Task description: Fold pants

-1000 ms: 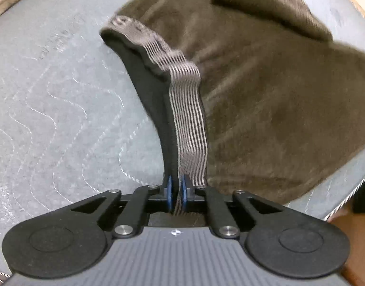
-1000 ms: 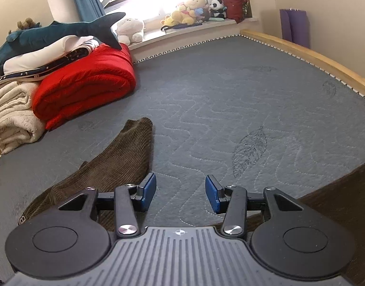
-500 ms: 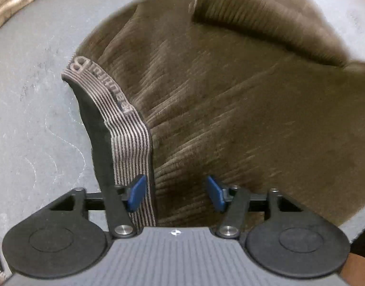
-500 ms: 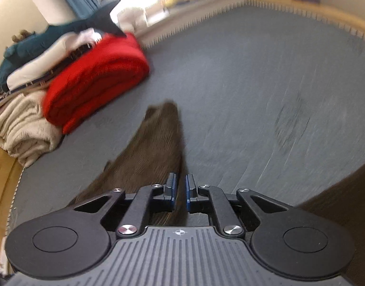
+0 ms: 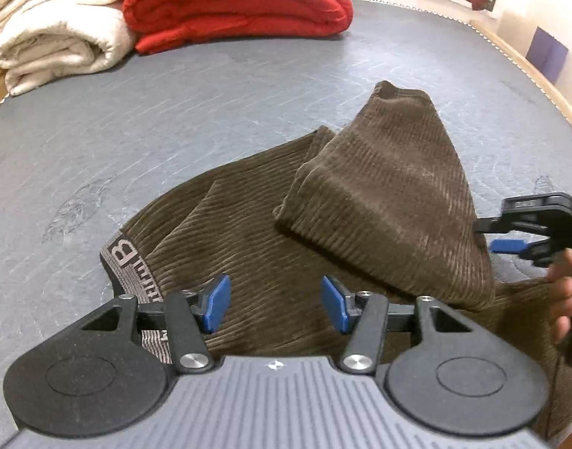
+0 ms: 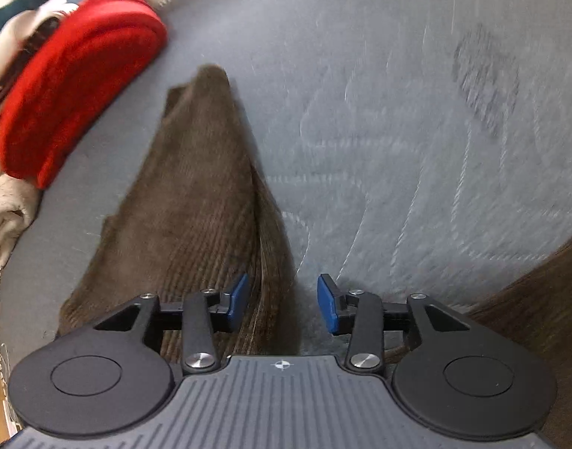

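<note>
- We see dark brown ribbed corduroy pants [image 5: 379,194] with a grey striped elastic waistband [image 5: 127,262].
- We see a grey quilted mattress [image 5: 174,112] stitched in wavy lines.
- We see a bright red folded blanket [image 5: 233,3] and a cream folded blanket [image 5: 58,33].
- Each black claw carries blue pads [image 5: 217,301].

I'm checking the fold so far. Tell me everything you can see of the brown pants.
The brown pants look like ribbed corduroy, dark olive-brown, lying on the grey quilted mattress. A grey striped elastic waistband with lettering shows at their left edge. One leg is folded back over the rest, its hem pointing toward the red blanket. The left gripper hangs open above the fabric near the waistband; the right gripper is open over the leg's right edge. Neither pinches cloth.
</note>
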A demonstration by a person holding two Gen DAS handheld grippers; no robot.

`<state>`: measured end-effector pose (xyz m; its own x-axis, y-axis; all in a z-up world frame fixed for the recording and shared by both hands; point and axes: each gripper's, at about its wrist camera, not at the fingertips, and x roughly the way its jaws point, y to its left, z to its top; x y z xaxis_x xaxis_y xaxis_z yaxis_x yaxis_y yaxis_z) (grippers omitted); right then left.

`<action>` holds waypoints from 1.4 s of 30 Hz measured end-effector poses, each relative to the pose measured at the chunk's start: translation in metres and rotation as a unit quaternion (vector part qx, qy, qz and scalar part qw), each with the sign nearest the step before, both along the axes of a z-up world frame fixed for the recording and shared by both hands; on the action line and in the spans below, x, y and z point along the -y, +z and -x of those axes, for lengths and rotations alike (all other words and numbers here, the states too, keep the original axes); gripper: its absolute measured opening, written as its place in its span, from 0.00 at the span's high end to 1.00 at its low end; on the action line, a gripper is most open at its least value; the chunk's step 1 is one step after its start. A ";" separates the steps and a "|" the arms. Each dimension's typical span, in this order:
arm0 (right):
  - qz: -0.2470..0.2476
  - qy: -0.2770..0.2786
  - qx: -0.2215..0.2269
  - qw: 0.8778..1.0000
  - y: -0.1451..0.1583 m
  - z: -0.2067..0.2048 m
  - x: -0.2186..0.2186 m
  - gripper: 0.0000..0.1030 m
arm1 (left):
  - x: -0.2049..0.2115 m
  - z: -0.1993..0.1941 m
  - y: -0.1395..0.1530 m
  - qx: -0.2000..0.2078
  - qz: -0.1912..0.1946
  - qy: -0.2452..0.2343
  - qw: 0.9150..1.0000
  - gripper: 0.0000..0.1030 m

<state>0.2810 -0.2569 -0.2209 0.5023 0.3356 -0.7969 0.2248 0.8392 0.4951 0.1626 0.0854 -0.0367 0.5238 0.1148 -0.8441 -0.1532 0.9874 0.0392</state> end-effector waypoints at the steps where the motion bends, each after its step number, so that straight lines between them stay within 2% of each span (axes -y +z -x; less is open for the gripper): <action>1: -0.011 -0.003 -0.004 1.000 -0.003 -0.001 -0.001 0.59 | 0.002 -0.001 -0.002 0.000 0.000 0.001 1.000 0.42; 2: -0.022 -0.005 -0.001 1.000 -0.004 -0.002 -0.002 0.62 | 0.000 -0.002 -0.002 0.000 0.001 0.003 1.000 0.42; 3: -0.028 -0.005 0.006 1.000 -0.001 -0.003 -0.003 0.79 | -0.003 -0.003 -0.003 0.000 0.002 0.006 1.000 0.42; 5: -0.014 0.001 0.030 0.999 0.013 -0.001 -0.007 0.90 | -0.012 -0.003 0.001 0.004 0.005 0.018 1.000 0.42; 7: -0.010 0.030 0.089 0.996 0.041 0.006 -0.013 0.92 | -0.023 -0.004 0.004 0.010 0.005 0.033 0.999 0.42; 8: 0.002 0.059 0.129 0.990 0.059 0.012 -0.019 0.93 | -0.029 -0.003 0.005 0.012 0.005 0.043 0.999 0.42; 10: 0.029 0.162 0.225 0.960 0.096 0.035 -0.042 0.98 | -0.040 -0.001 0.009 0.014 0.013 0.060 0.998 0.42; 11: 0.023 0.229 0.254 0.939 0.109 0.049 -0.054 0.98 | -0.045 0.001 0.012 0.016 0.016 0.066 0.998 0.42; 12: -0.008 0.294 0.258 0.920 0.113 0.059 -0.062 1.00 | -0.049 0.003 0.013 0.018 0.017 0.070 0.997 0.42; 13: -0.050 0.377 0.258 0.888 0.113 0.076 -0.073 1.00 | -0.052 0.004 0.014 0.017 0.017 0.072 0.997 0.42; 14: -0.045 0.424 0.258 0.867 0.110 0.090 -0.082 1.00 | -0.055 0.005 0.014 0.015 0.017 0.074 0.997 0.42; 15: -0.020 0.461 0.237 0.855 0.101 0.100 -0.093 1.00 | -0.057 0.006 0.014 0.014 0.018 0.076 0.997 0.42; 16: 0.008 0.476 0.218 0.852 0.092 0.105 -0.098 1.00 | -0.059 0.007 0.015 0.013 0.021 0.079 0.997 0.42; 17: 0.036 0.471 0.206 0.857 0.085 0.104 -0.099 1.00 | -0.060 0.008 0.015 0.011 0.025 0.081 0.996 0.42; 18: 0.053 0.450 0.200 0.869 0.081 0.099 -0.095 0.98 | -0.060 0.009 0.015 0.009 0.028 0.083 0.996 0.42; 19: 0.055 0.412 0.196 0.888 0.081 0.089 -0.086 0.97 | -0.059 0.010 0.015 0.008 0.030 0.083 0.996 0.42; 21: 0.025 0.310 0.190 0.931 0.083 0.066 -0.060 0.95 | -0.055 0.010 0.015 0.009 0.028 0.077 0.997 0.42; 22: 0.001 0.263 0.185 0.947 0.083 0.057 -0.049 0.91 | -0.053 0.010 0.015 0.008 0.024 0.074 0.997 0.42; 23: -0.026 0.220 0.174 0.959 0.080 0.049 -0.038 0.85 | -0.051 0.010 0.015 0.008 0.021 0.072 0.997 0.41; 24: -0.049 0.186 0.160 0.968 0.075 0.043 -0.030 0.78 | -0.049 0.010 0.014 0.007 0.021 0.071 0.997 0.41; 25: -0.076 0.154 0.144 0.975 0.069 0.036 -0.025 0.75 | -0.048 0.009 0.014 0.006 0.021 0.072 0.997 0.41; 28: -0.138 0.092 0.106 0.980 0.050 0.019 -0.026 0.70 | -0.047 0.008 0.012 0.005 0.023 0.078 0.997 0.41; 32: -0.184 0.008 0.062 0.981 0.023 -0.006 -0.041 0.58 | -0.045 0.009 0.009 0.003 0.025 0.079 0.997 0.41; 35: -0.220 -0.040 0.046 0.974 0.001 -0.020 -0.049 0.56 | -0.046 0.010 0.006 -0.002 0.022 0.076 0.997 0.41; 42: -0.266 -0.096 0.034 0.959 -0.033 -0.054 -0.046 0.56 | -0.061 0.009 -0.002 -0.018 0.013 0.084 0.996 0.41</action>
<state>0.3350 -0.2109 -0.2536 0.6397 0.5817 -0.5024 0.3019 0.4110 0.8602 0.1533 0.1466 -0.0386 0.4688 0.1751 -0.8658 -0.3146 0.9490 0.0215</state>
